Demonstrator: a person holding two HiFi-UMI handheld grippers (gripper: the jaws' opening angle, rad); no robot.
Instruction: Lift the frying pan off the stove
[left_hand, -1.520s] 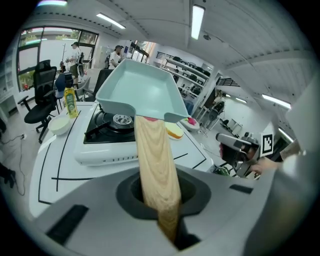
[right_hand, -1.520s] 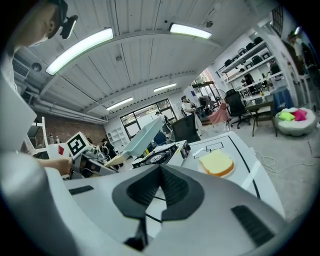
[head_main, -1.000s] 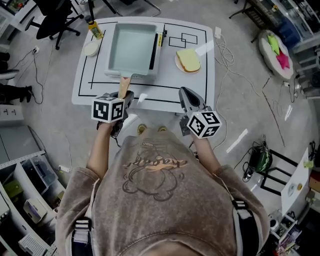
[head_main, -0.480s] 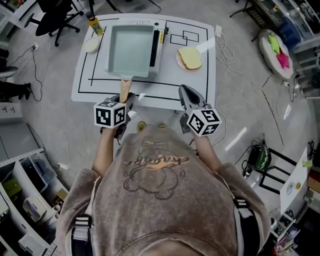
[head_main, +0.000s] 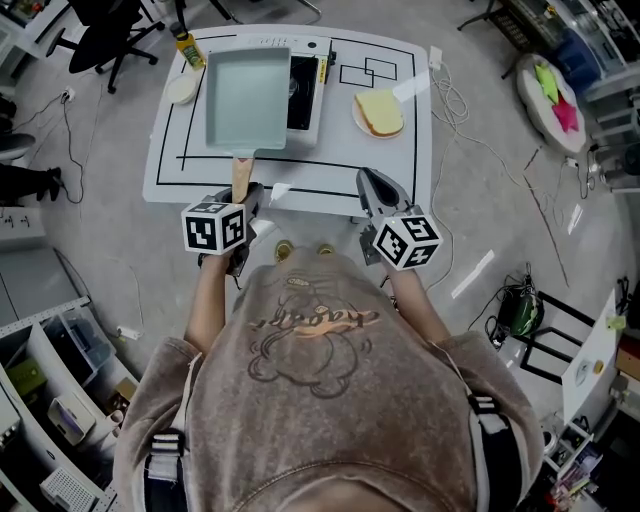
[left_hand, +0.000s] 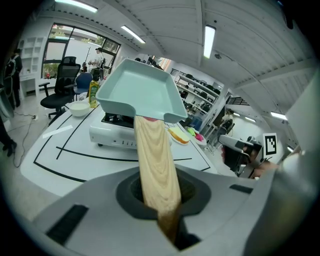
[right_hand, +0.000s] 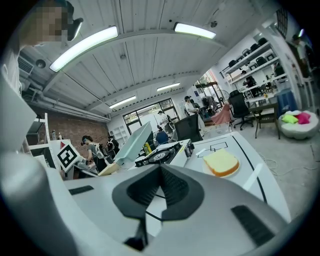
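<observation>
Gripping pale wooden handle (left_hand: 155, 165) in left gripper (head_main: 245, 198) to hold rectangular teal frying pan (head_main: 245, 100) clear above white stove (head_main: 318, 105); right gripper (head_main: 375, 190) closed, empty.

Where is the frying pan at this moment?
Head view, upper left: the frying pan hangs tilted above the left side of the stove, its wooden handle clamped in the left gripper.

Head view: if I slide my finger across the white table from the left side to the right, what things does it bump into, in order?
Small white bowl → frying pan → uncovered part of the stove → slice of bread.
</observation>
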